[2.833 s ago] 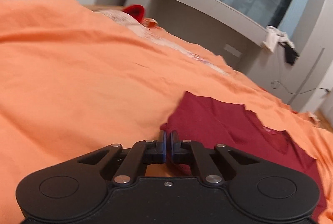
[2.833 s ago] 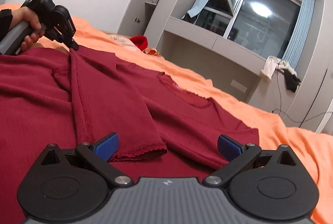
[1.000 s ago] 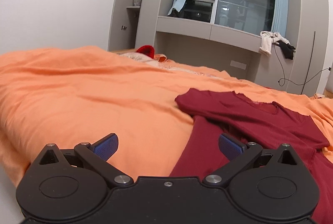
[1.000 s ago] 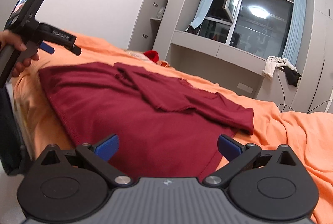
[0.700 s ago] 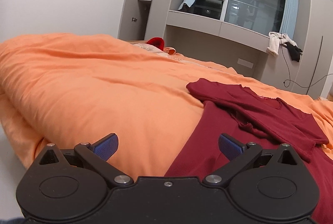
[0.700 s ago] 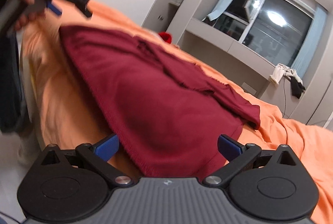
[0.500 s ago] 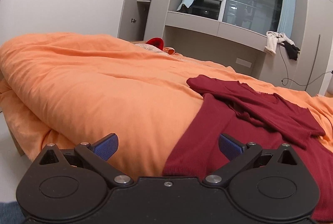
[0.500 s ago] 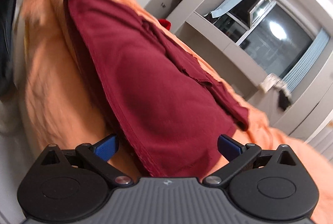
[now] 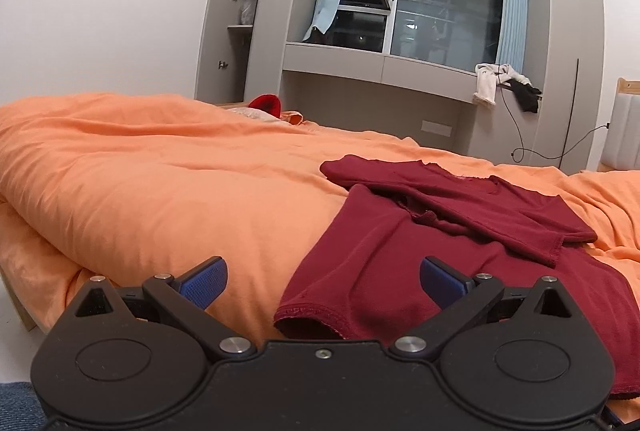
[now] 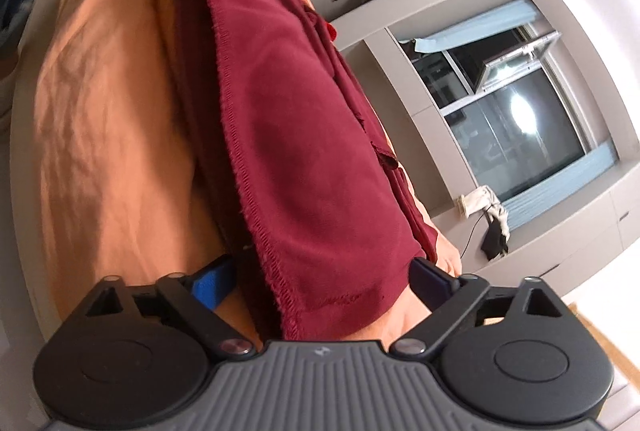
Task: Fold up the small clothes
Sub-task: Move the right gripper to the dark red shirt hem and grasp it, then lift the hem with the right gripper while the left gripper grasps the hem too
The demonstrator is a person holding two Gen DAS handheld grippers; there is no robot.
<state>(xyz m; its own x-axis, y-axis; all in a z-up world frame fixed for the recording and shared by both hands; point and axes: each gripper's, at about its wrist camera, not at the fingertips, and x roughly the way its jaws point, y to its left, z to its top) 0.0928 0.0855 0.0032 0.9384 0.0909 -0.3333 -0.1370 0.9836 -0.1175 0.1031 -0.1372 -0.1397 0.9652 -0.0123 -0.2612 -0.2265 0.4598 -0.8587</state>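
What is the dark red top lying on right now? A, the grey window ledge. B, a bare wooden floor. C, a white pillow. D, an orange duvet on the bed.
D: in the left wrist view the dark red top lies spread on the orange duvet, with its hem near the bed's edge in front of the open left gripper.

An orange-covered bed carries a dark red top.

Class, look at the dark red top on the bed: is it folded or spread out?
Partly folded. On the red top, both sleeves are folded across the chest, but the body lies full length over the orange duvet, its hem at the bed edge.
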